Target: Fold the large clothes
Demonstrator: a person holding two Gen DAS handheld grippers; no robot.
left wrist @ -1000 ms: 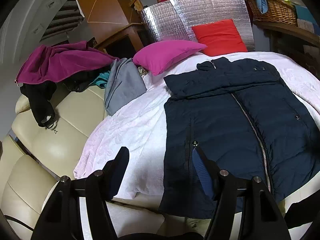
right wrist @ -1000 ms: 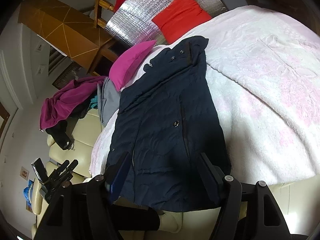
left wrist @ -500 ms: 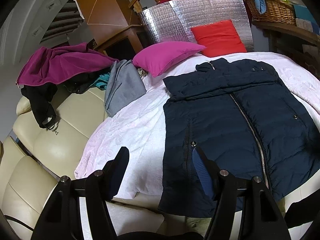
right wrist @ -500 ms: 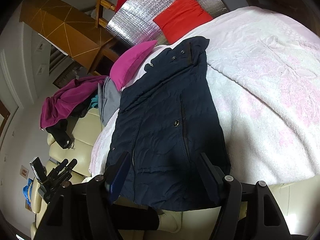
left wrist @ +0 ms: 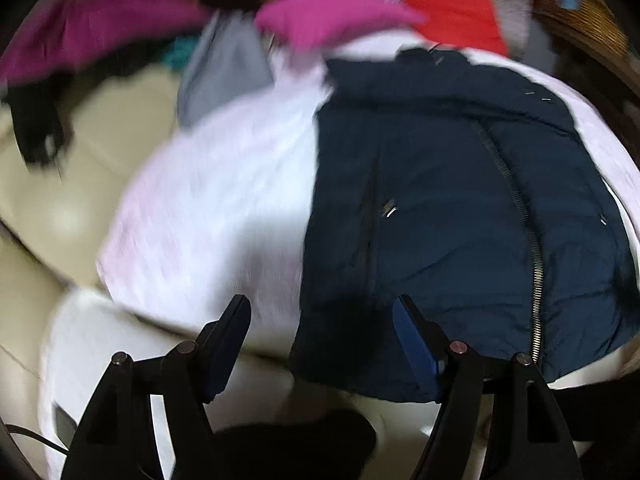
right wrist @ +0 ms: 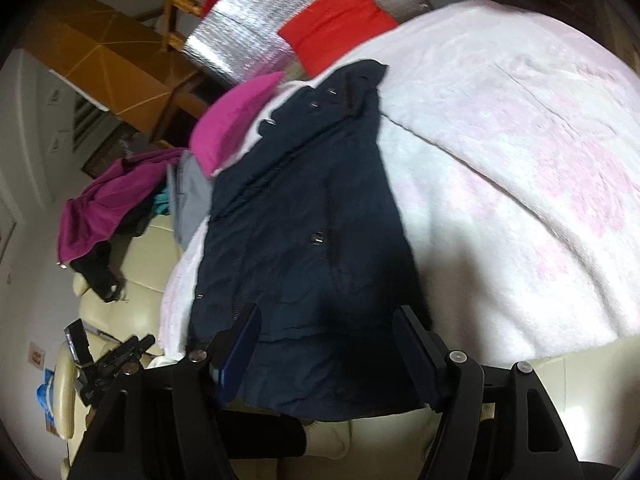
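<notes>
Our left claw (left wrist: 320, 312) is spreading wider, nothing between its fingers, over the near left hem of the navy vest (left wrist: 452, 200); our right claw (right wrist: 326, 320) hangs spread above the hem. The vest lies flat on the pink blanket (right wrist: 520, 168), a cream sofa (right wrist: 120, 280) left, cushions far.

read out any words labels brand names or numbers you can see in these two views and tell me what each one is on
No text can be read in either view.
Small sign on the wall at the far left of the right wrist view: red marks, too small and blurred to read.
Navy jacket: no label or brand shows, only the zipper and metal snaps.
Left wrist view: motion-blurred throughout, nothing legible.
</notes>
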